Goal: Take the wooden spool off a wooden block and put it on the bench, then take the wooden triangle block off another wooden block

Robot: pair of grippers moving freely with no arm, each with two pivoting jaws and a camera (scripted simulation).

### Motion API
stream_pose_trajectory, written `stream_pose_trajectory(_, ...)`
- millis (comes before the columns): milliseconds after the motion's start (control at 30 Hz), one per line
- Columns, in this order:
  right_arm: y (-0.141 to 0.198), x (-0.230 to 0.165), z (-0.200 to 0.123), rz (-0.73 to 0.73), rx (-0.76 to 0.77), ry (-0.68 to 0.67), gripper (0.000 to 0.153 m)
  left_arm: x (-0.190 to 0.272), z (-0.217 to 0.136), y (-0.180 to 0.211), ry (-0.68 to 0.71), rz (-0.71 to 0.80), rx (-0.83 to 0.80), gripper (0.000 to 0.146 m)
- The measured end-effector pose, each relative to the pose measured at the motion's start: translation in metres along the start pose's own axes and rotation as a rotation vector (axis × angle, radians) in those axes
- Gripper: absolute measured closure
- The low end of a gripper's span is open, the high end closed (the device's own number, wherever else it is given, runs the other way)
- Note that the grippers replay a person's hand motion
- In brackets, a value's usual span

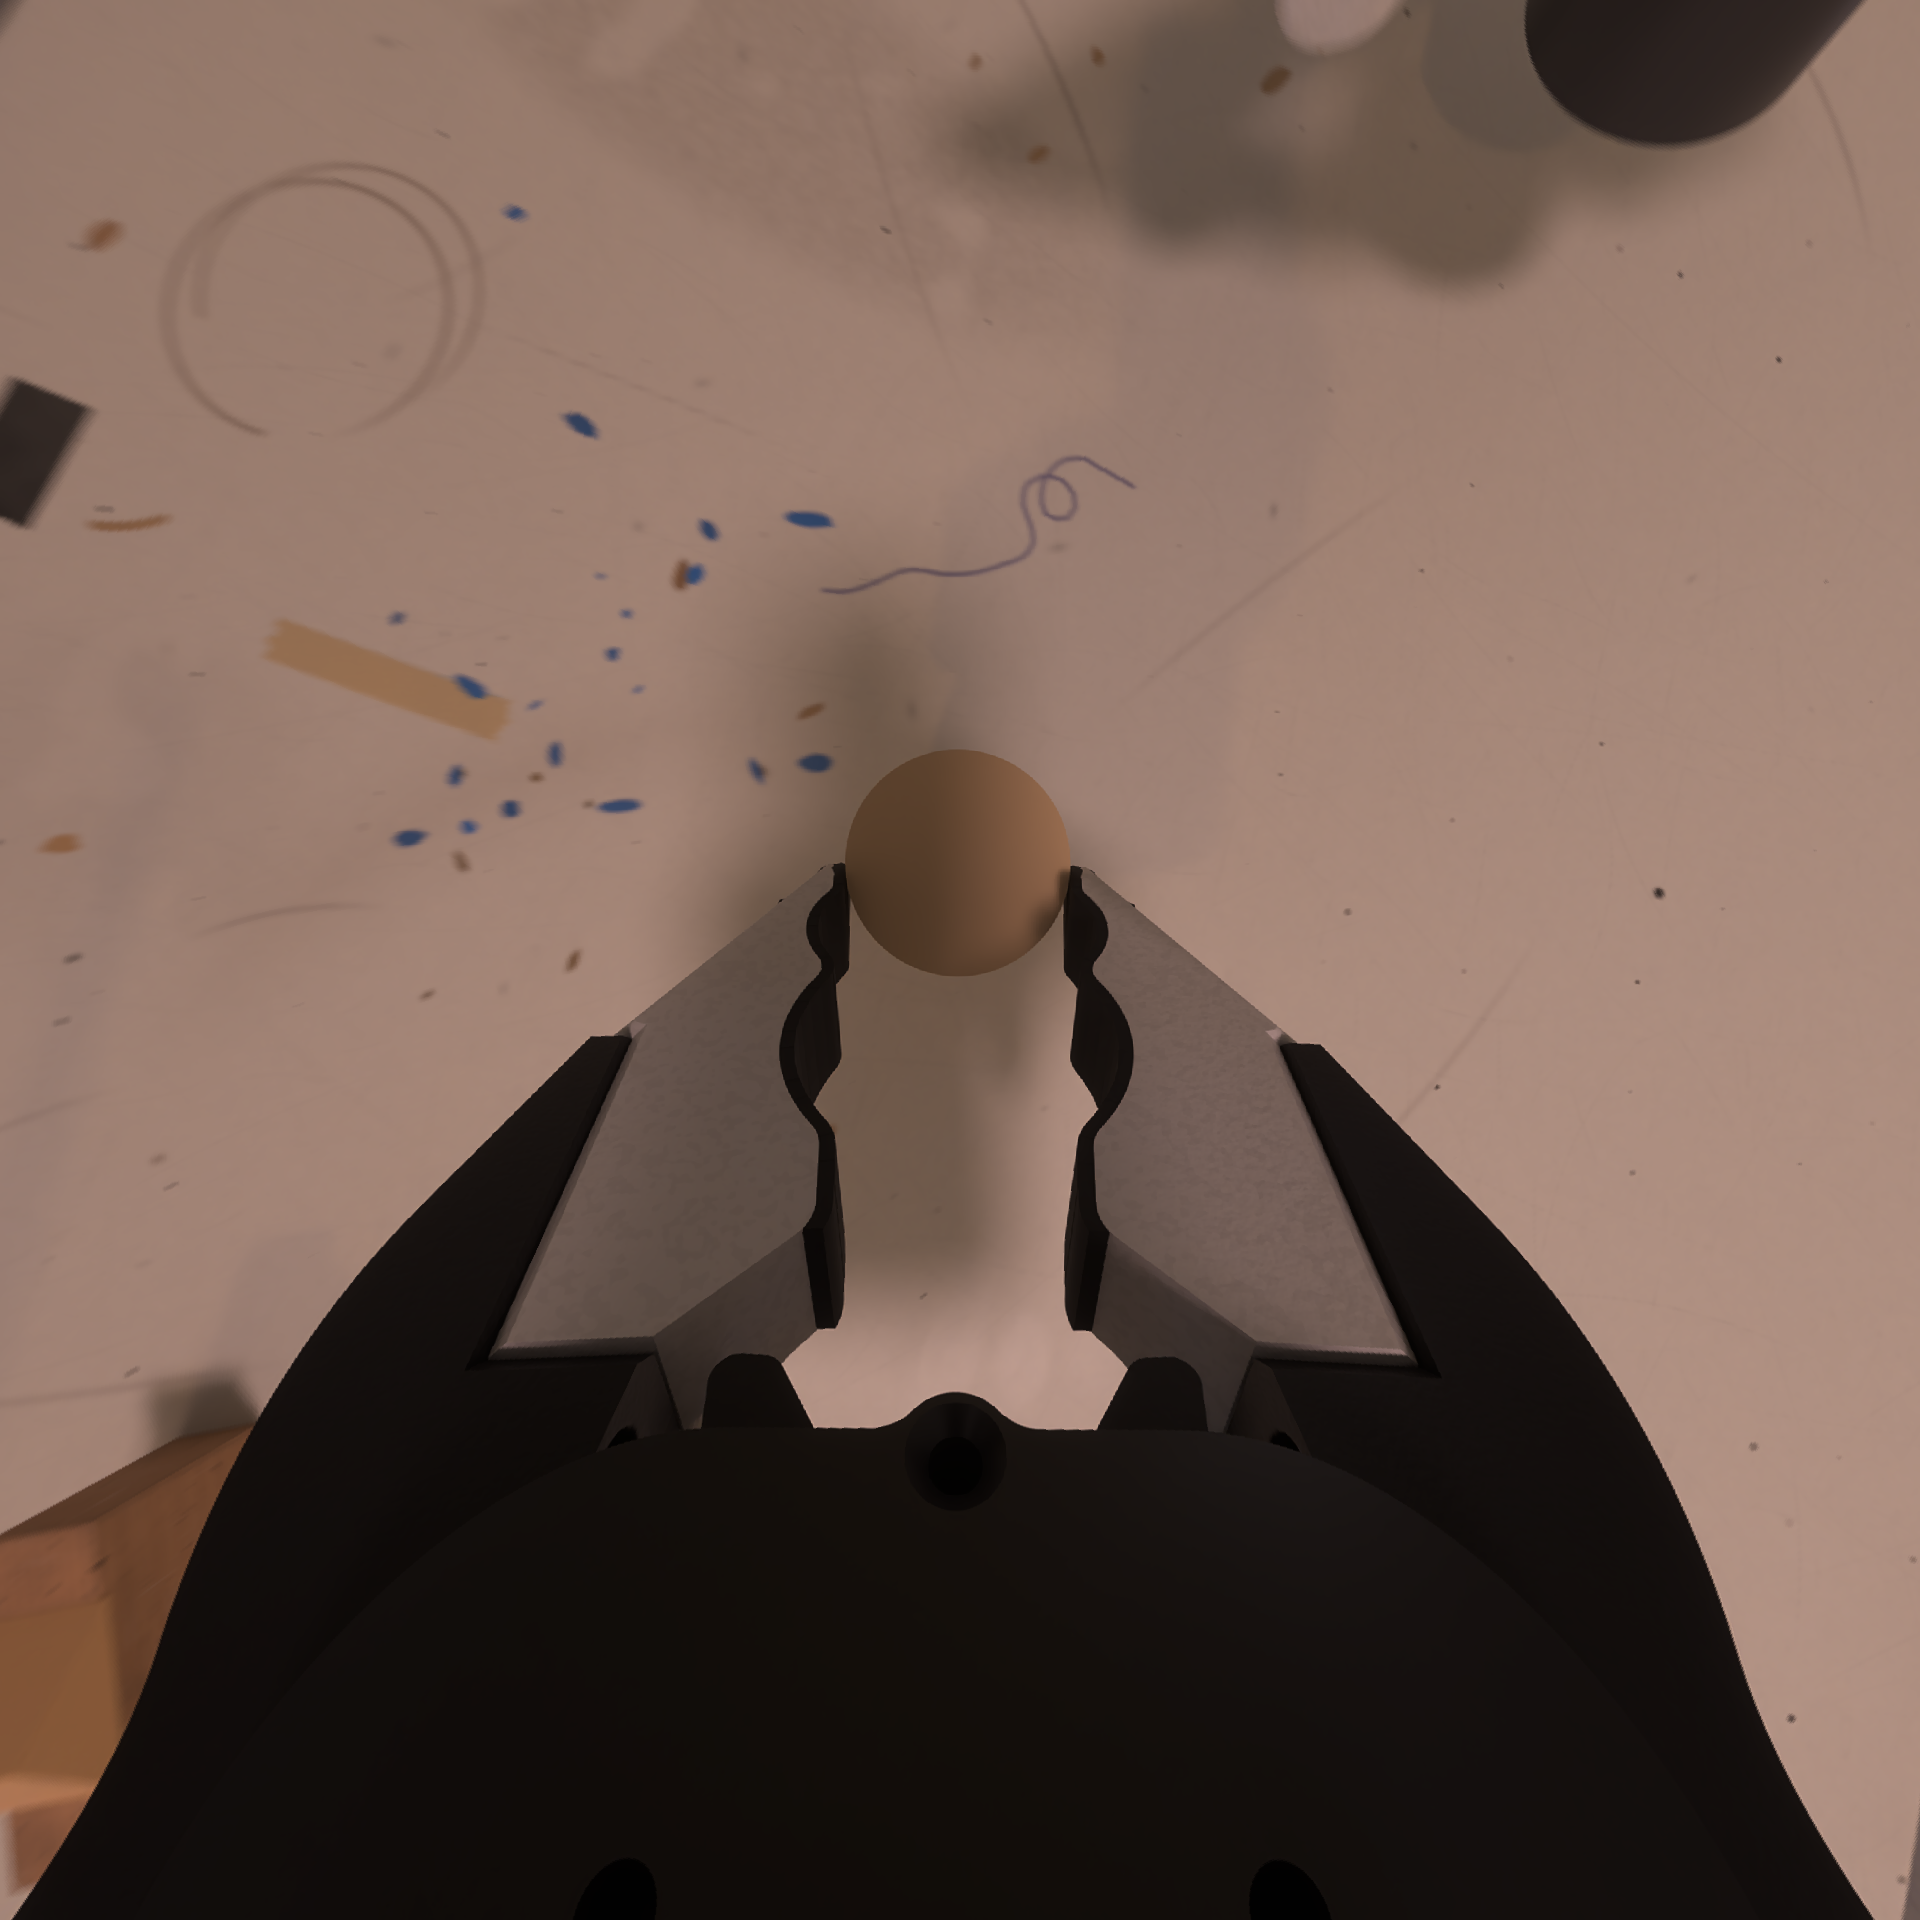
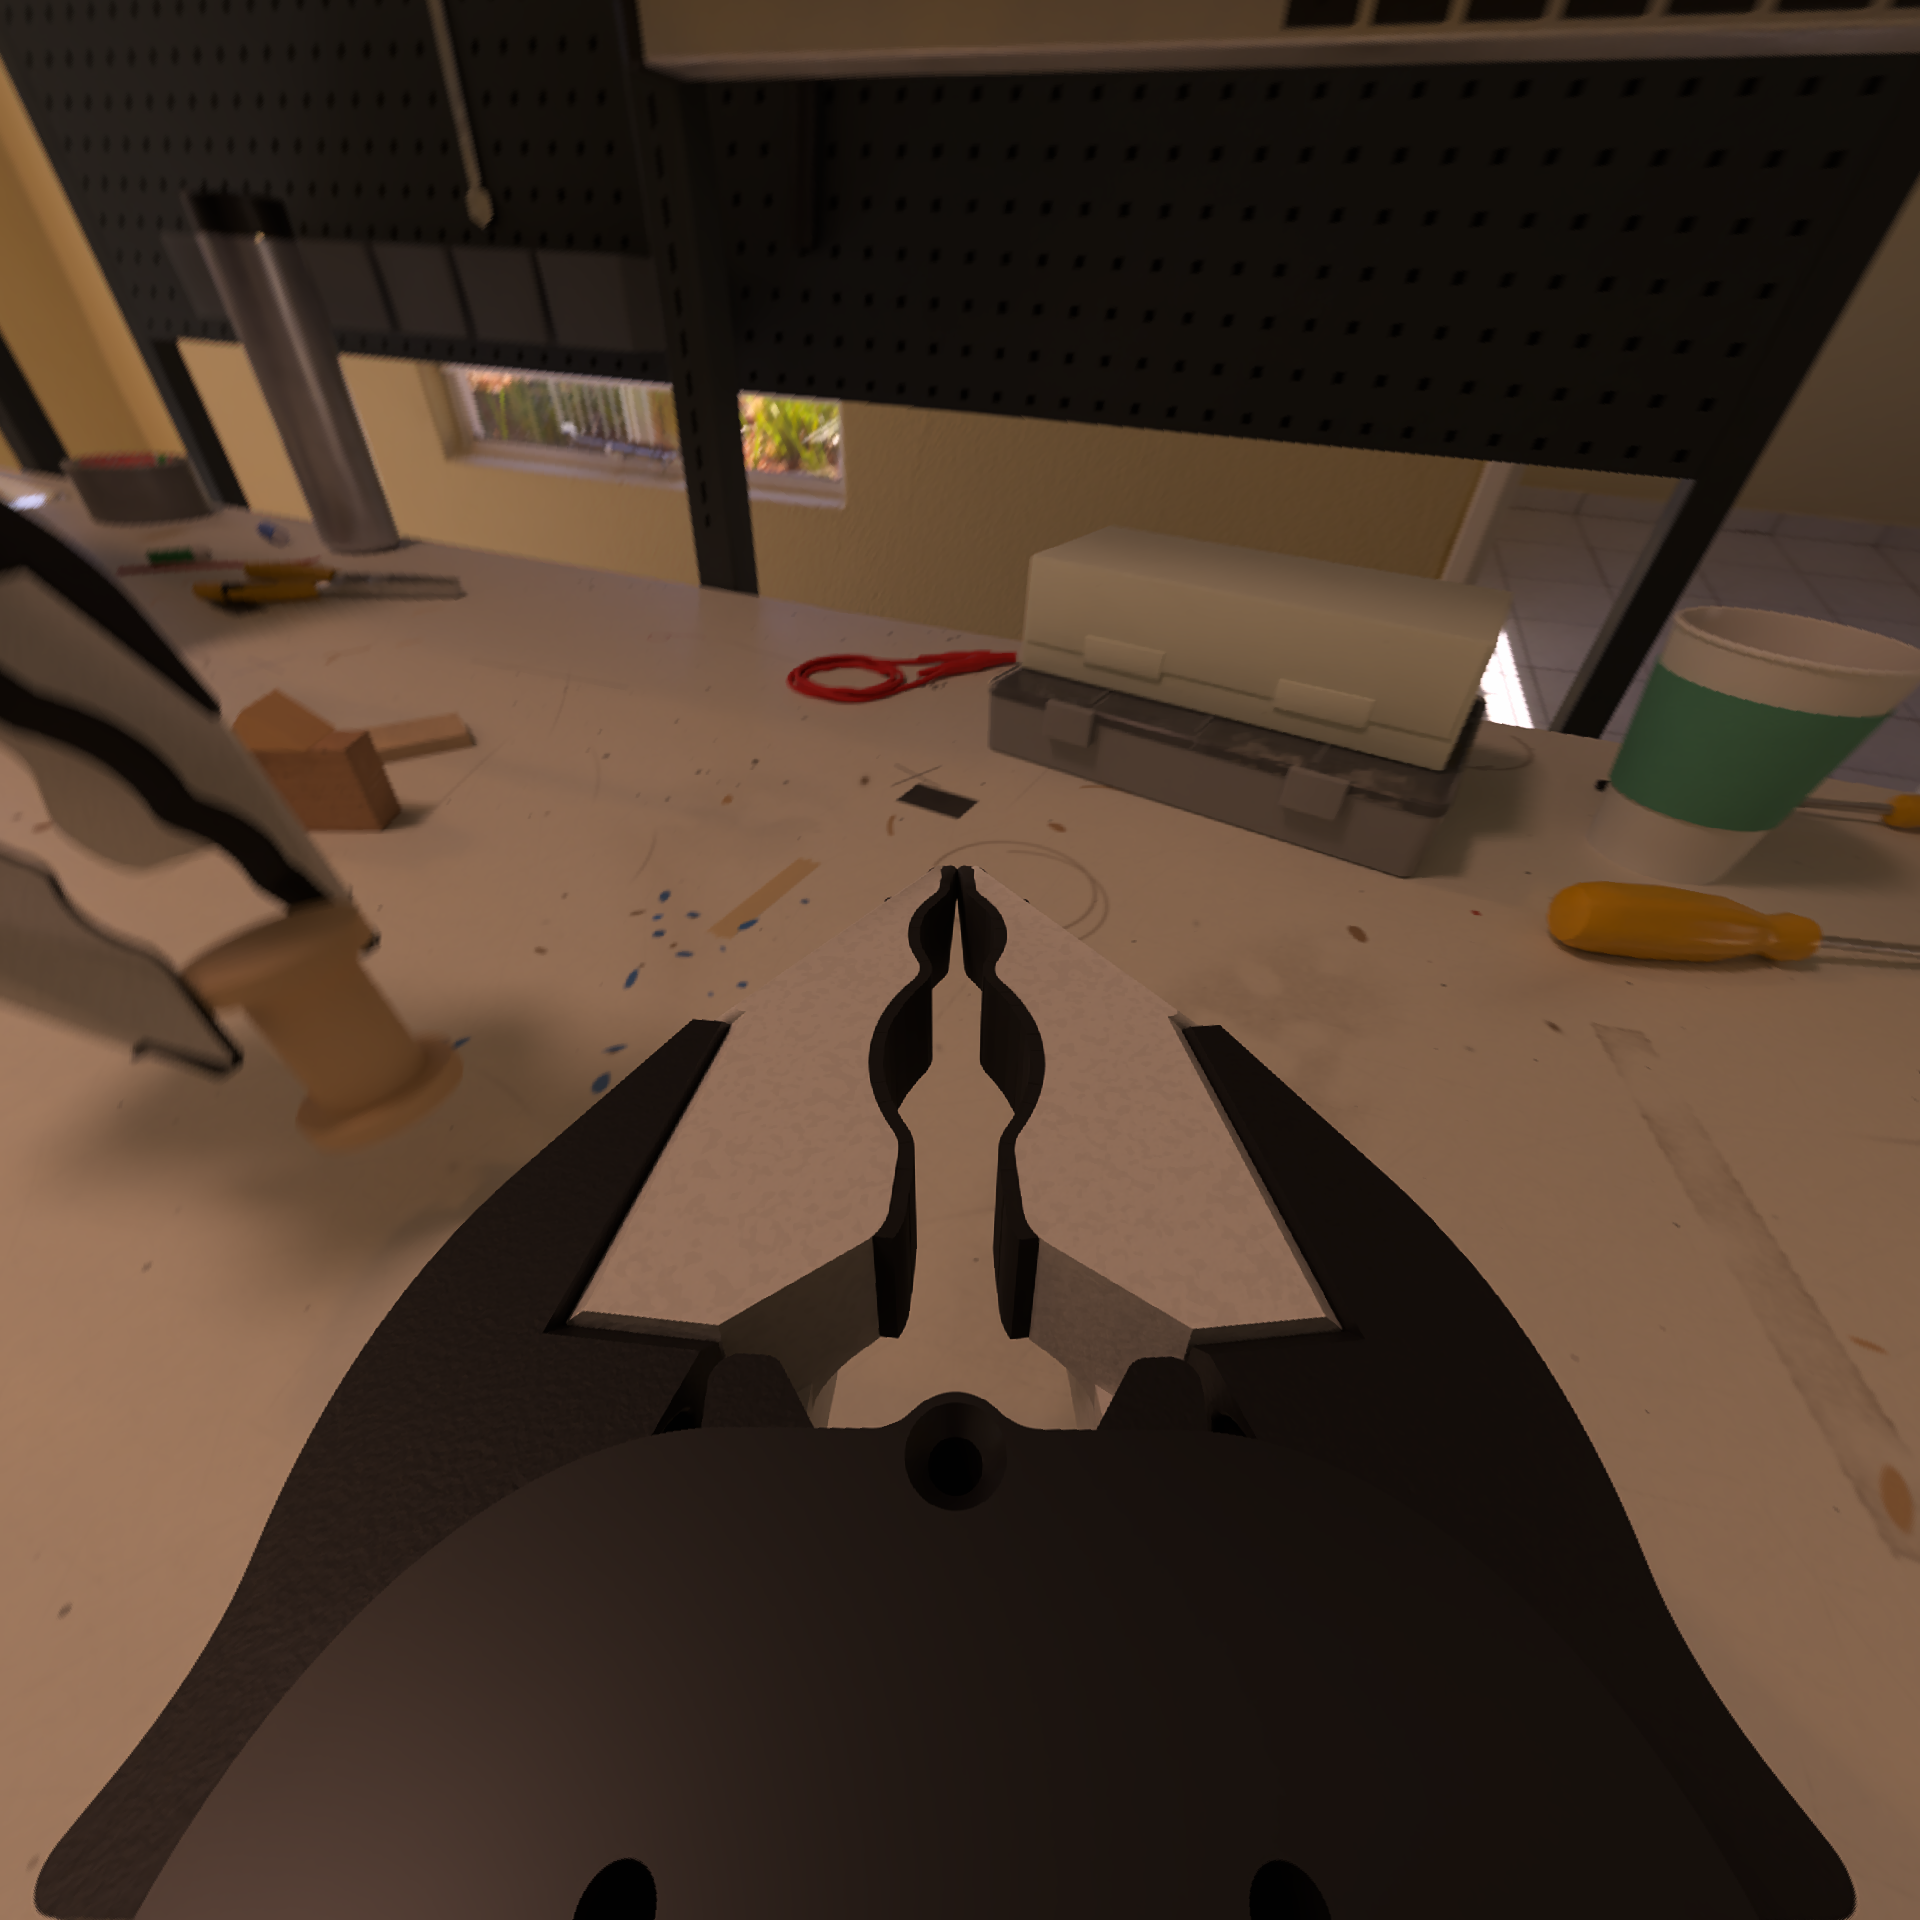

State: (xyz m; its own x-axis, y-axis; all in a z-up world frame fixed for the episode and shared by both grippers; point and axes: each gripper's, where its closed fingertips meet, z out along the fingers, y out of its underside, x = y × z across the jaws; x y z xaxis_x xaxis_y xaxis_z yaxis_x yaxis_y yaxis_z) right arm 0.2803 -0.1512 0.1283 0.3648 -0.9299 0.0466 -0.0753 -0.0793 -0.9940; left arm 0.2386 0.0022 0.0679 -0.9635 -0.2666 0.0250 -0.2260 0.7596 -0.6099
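Left gripper (image 1: 957, 883): clamped on the wooden spool (image 1: 957, 862), held over the desk (image 1: 1455, 727).
Right gripper (image 2: 957, 878): fingers pressed together, nothing held.
Triangle block (image 2: 281, 719): seated on a wooden block (image 2: 327, 779), far left.

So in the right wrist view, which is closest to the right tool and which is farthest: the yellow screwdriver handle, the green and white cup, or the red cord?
From the right tool:
1. Yellow screwdriver handle, lying off to the right.
2. Green and white cup, right, behind the screwdriver.
3. Red cord, ahead, beside the stacked cases.

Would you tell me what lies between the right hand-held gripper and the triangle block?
Only bench with blue paint flecks, per the right wrist view.
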Motion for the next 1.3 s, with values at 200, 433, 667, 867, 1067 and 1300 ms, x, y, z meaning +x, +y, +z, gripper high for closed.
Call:
stream_pose_trajectory(200, -0.011, 0.019, -0.008, 0.060, 0.058, 0.051, 0.153, 0.020, 0.027, 0.002, 0.034, 0.001, -0.059, 0.105)
stream_pose_trajectory(433, -0.012, 0.025, -0.010, 0.075, 0.065, 0.059, 0.153, 0.021, 0.034, -0.001, 0.039, -0.028, -0.092, 0.105)
stream_pose_trajectory(667, -0.011, 0.023, -0.009, 0.069, 0.060, 0.050, 0.153, 0.023, 0.031, -0.003, 0.047, -0.034, -0.062, 0.104)
stream_pose_trajectory(867, -0.010, 0.022, -0.008, 0.064, 0.053, 0.044, 0.153, 0.000, -0.027, -0.030, -0.023, -0.054, 0.163, 0.099)
stream_pose_trajectory(1067, -0.005, 0.018, -0.005, 0.061, 0.031, 0.027, 0.153, -0.081, -0.117, -0.017, -0.275, -0.136, 0.237, 0.099)
stream_pose_trajectory(1300, 0.002, 0.009, -0.001, 0.049, -0.006, -0.013, 0.153, -0.143, -0.147, 0.052, -0.301, -0.203, 0.017, 0.106)
